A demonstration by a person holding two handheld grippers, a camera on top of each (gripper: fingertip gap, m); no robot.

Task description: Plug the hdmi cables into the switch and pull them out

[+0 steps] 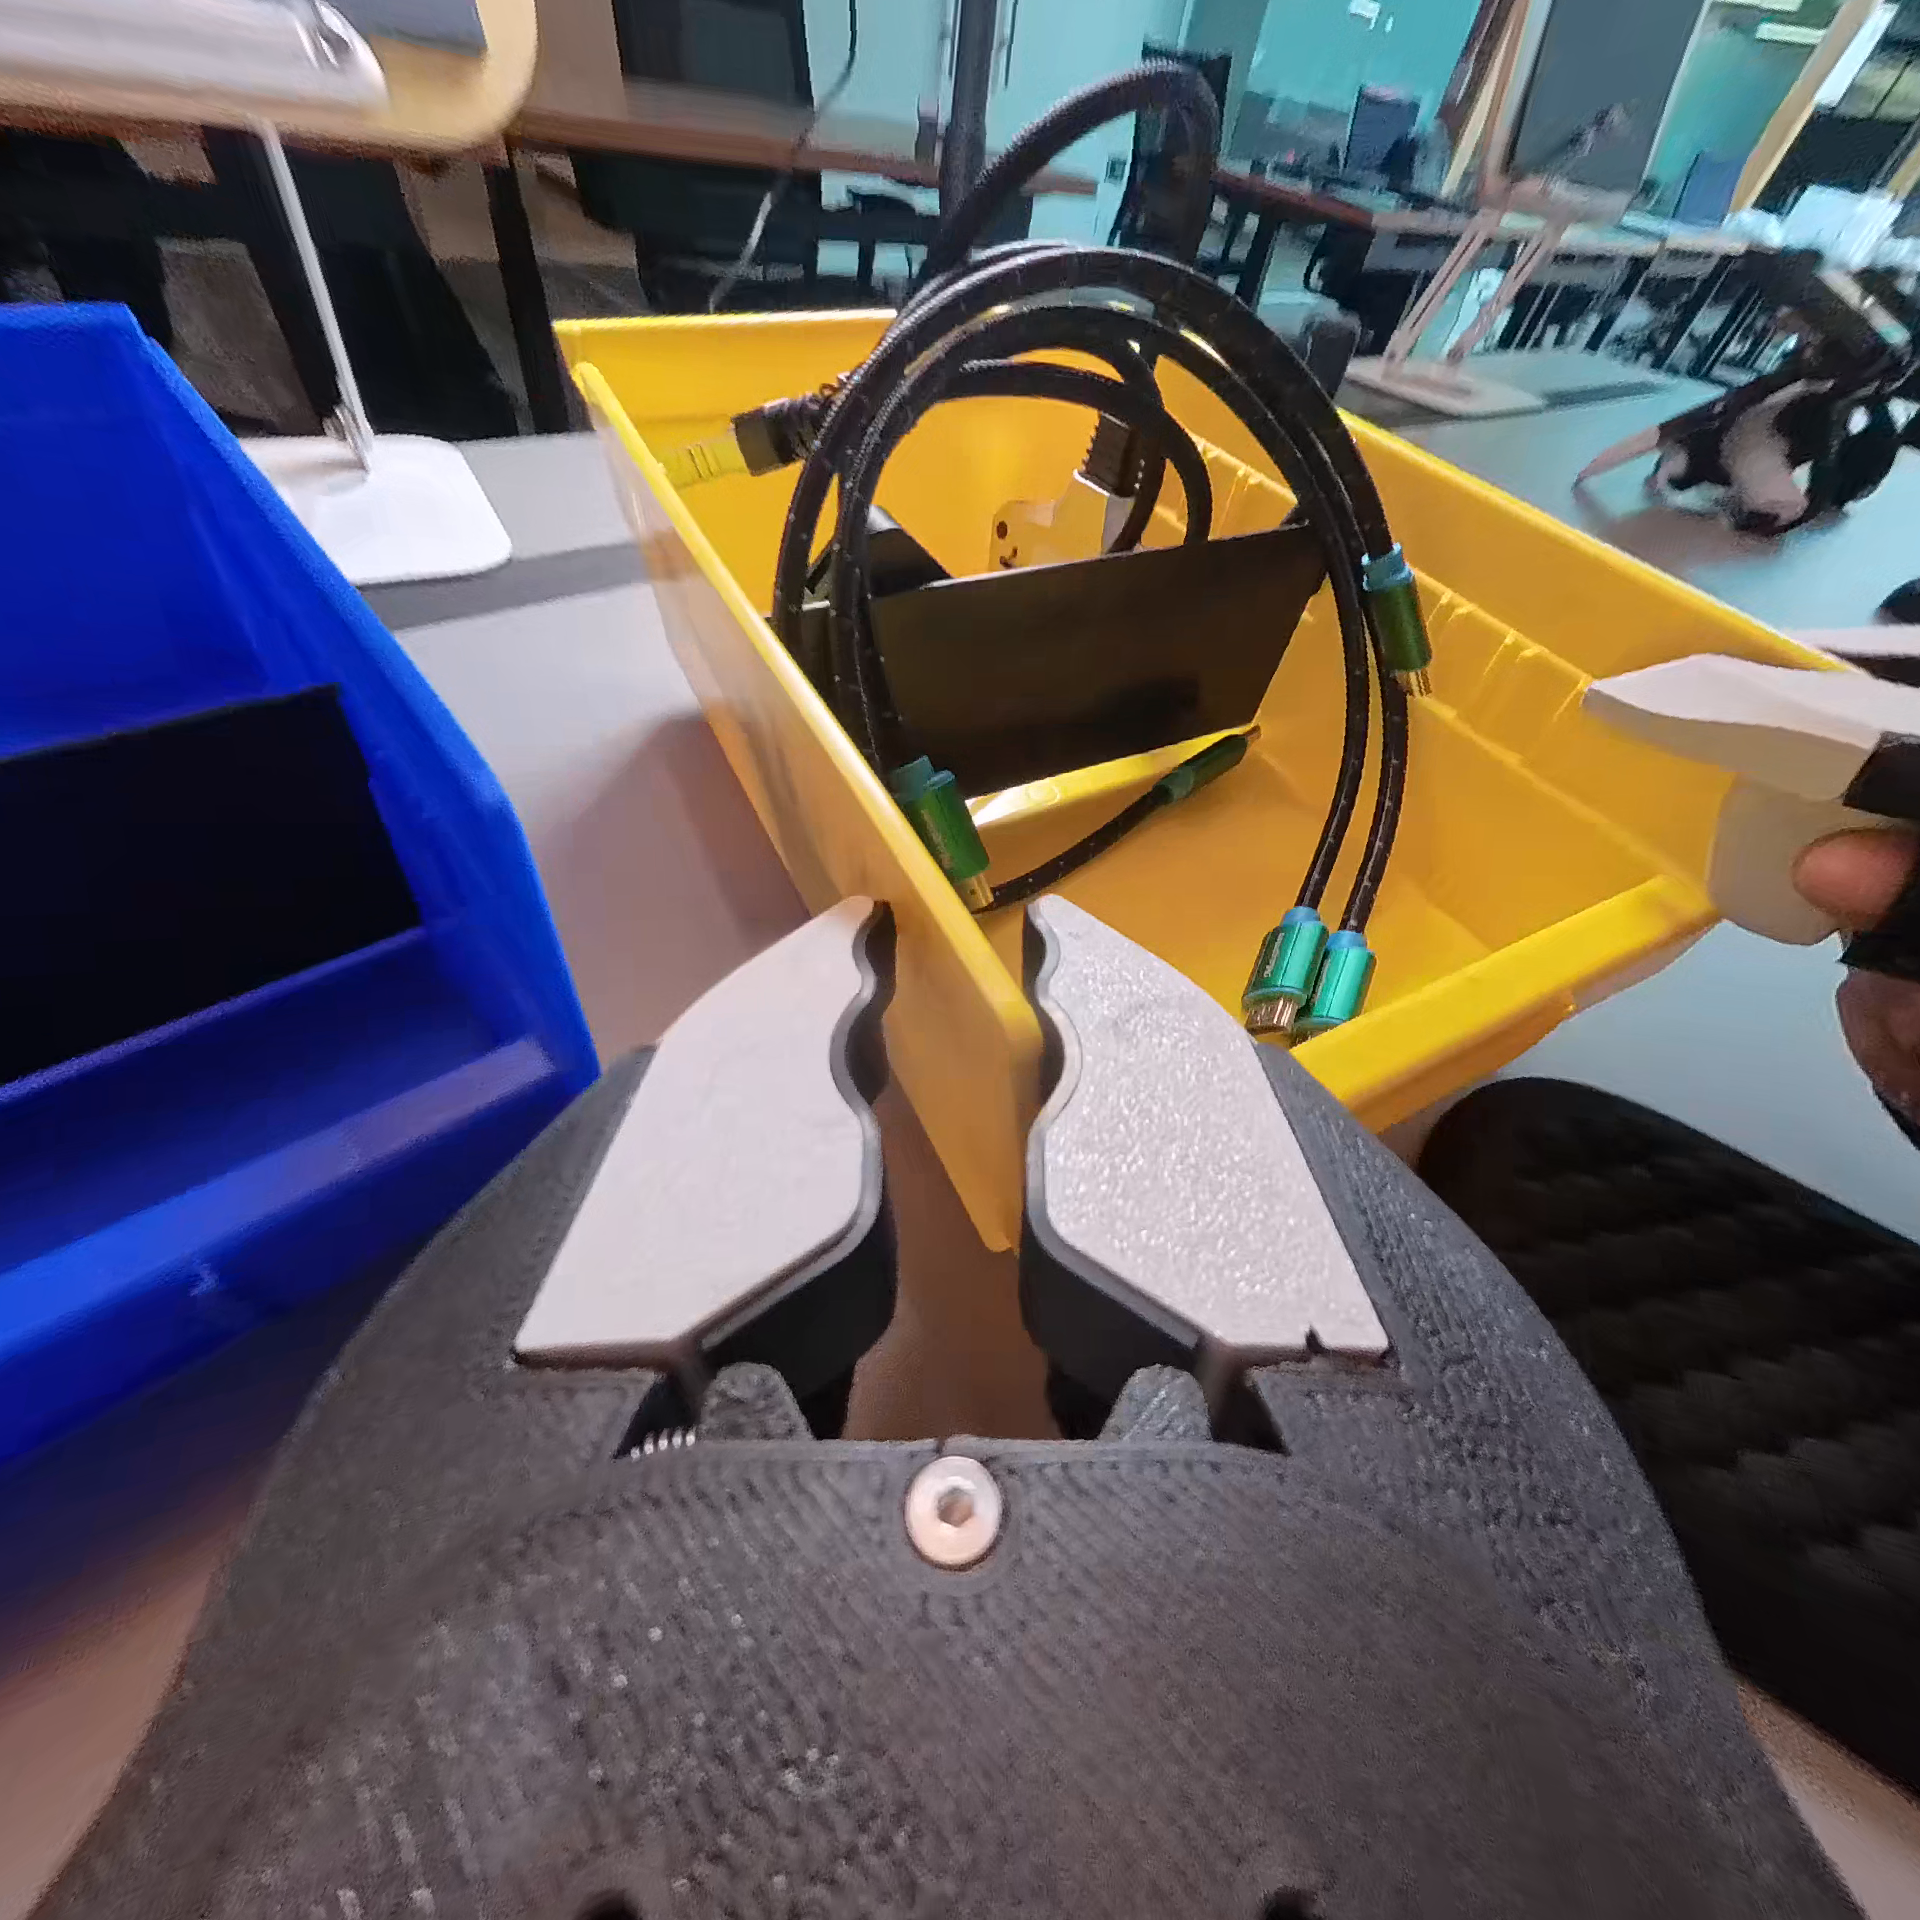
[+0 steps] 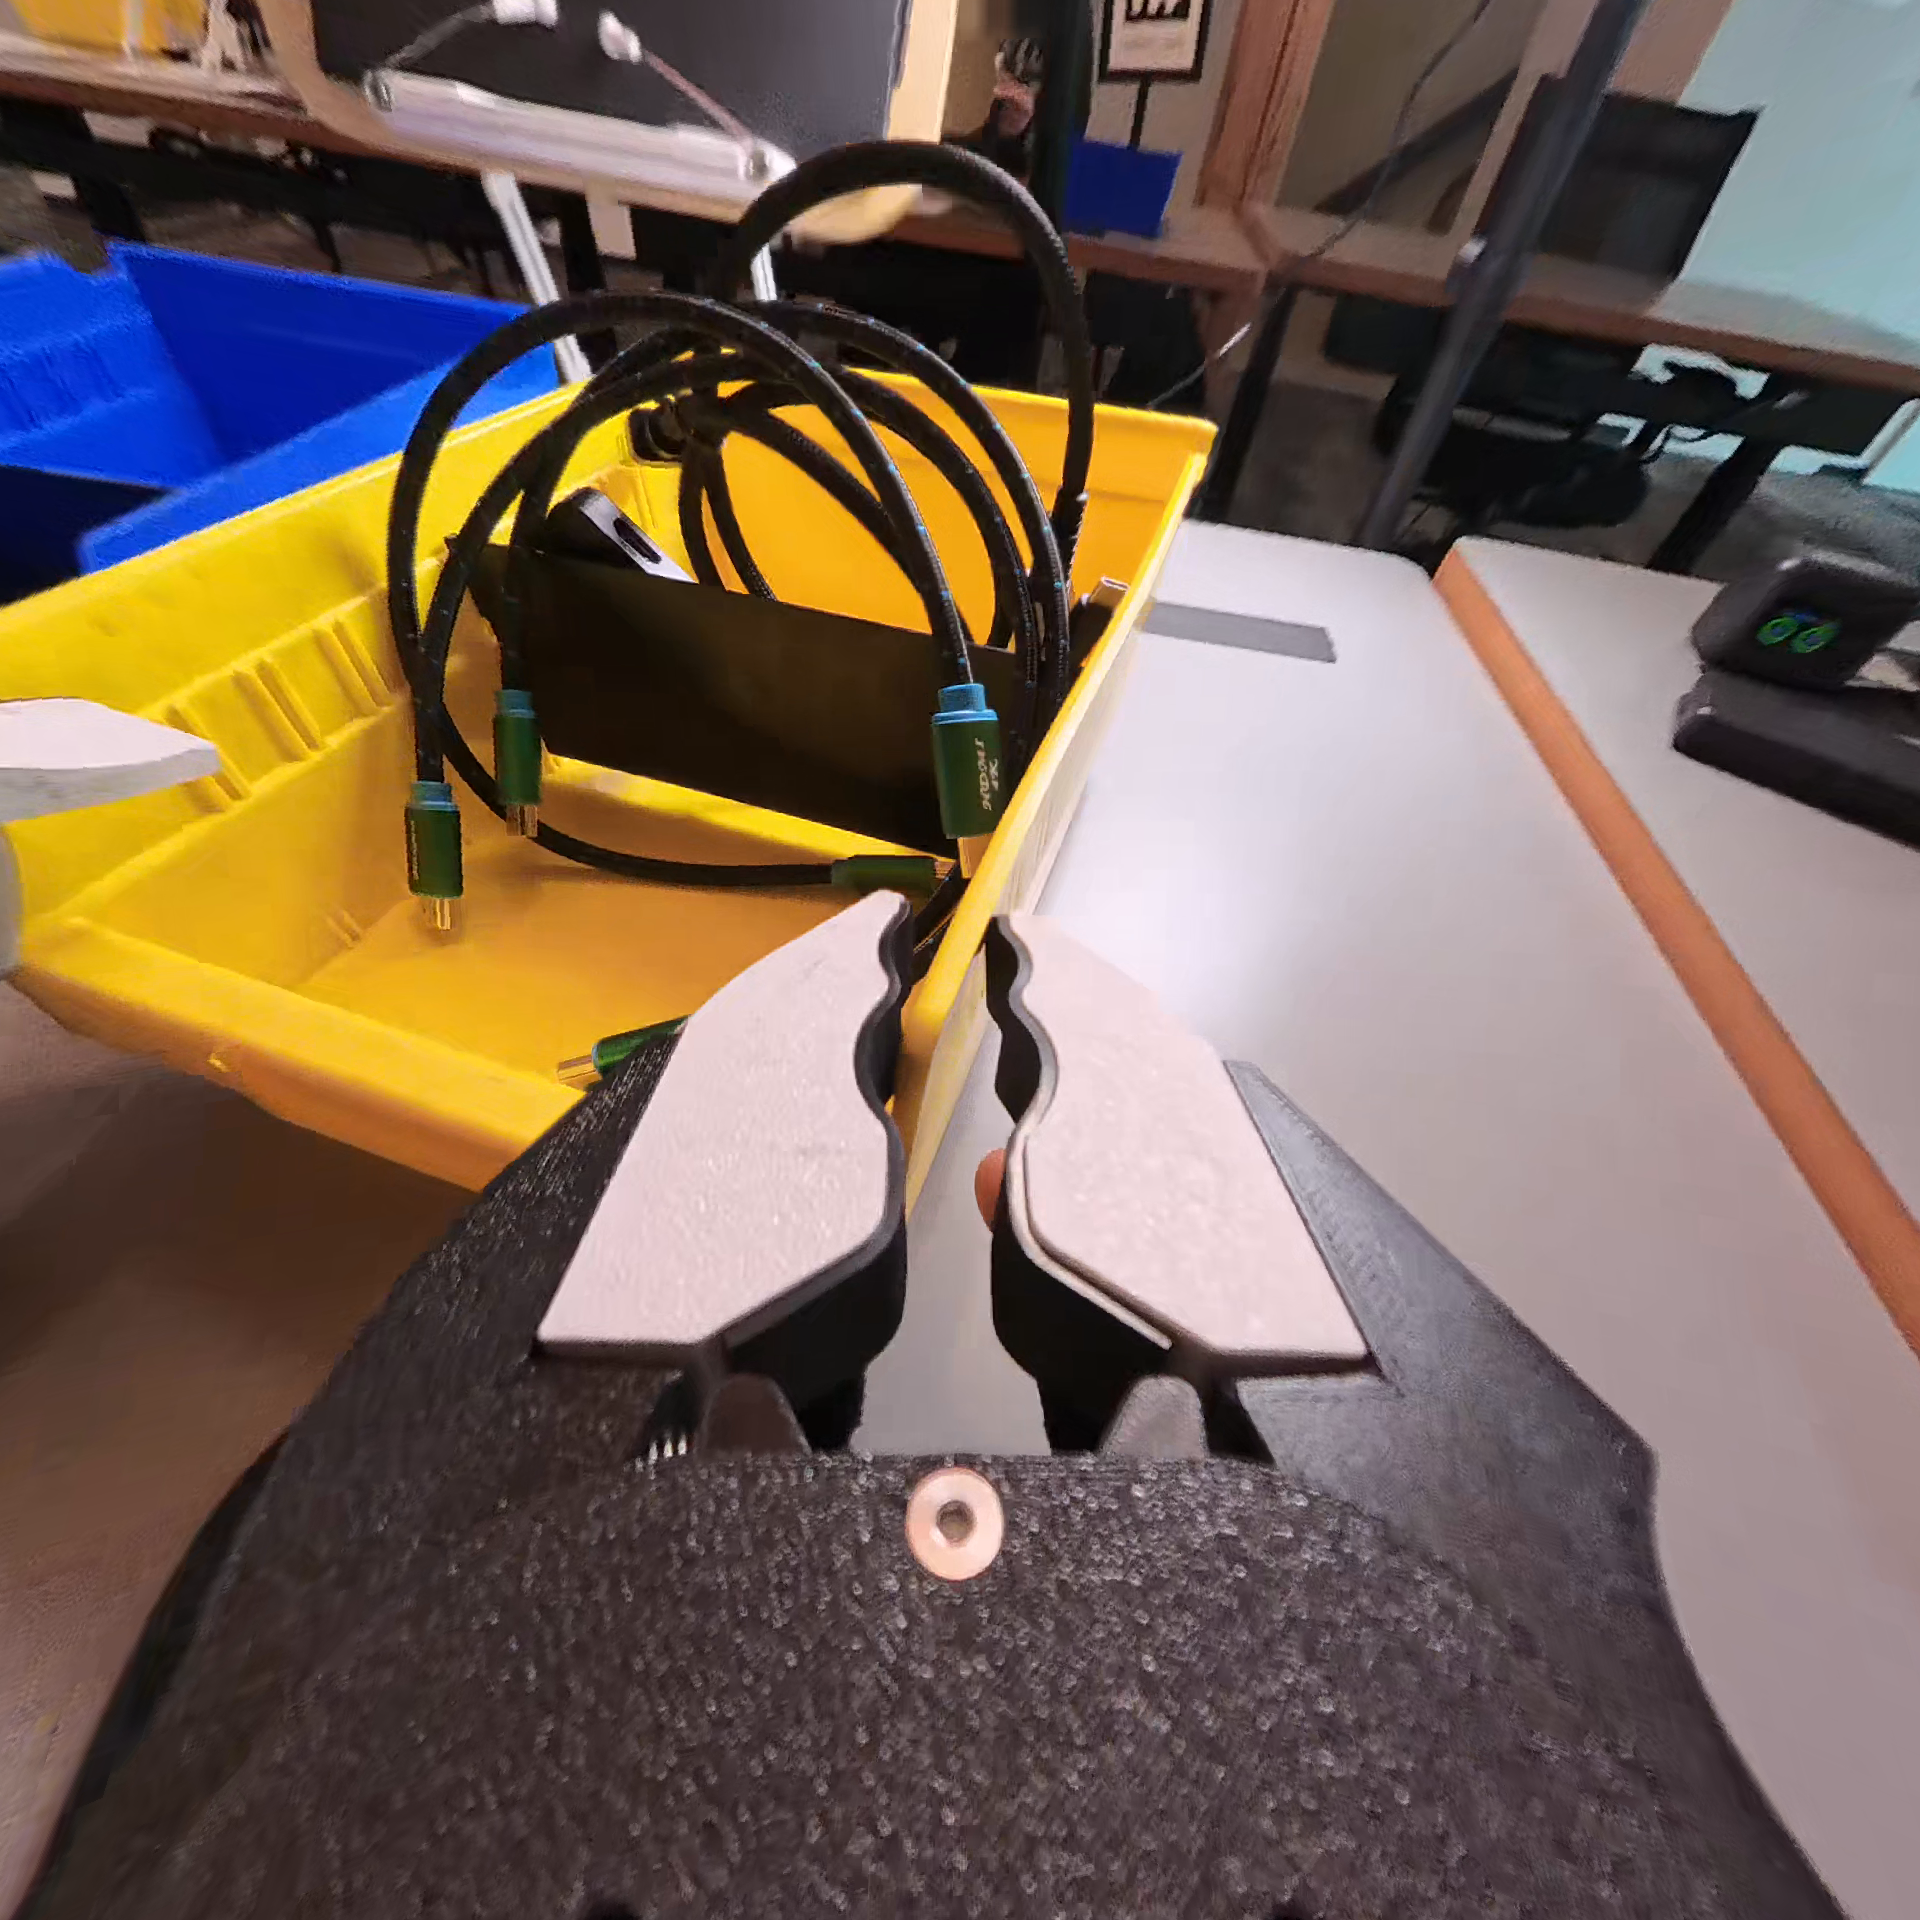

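Here grey table (image 2: 1299, 831) under yellow bin (image 1: 1455, 831); desks behind.

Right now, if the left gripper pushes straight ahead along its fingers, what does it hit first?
The left gripper already straddles the yellow bin's side wall, so going on would slide it along that wall. The first thing ahead is probably the green plug leaning against the wall's inside, though depth is hard to judge.

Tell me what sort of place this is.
Probably a lab or workshop: long desks in rows behind, plastic parts bins, yellow and blue, on a grey worktable, and braided cables.
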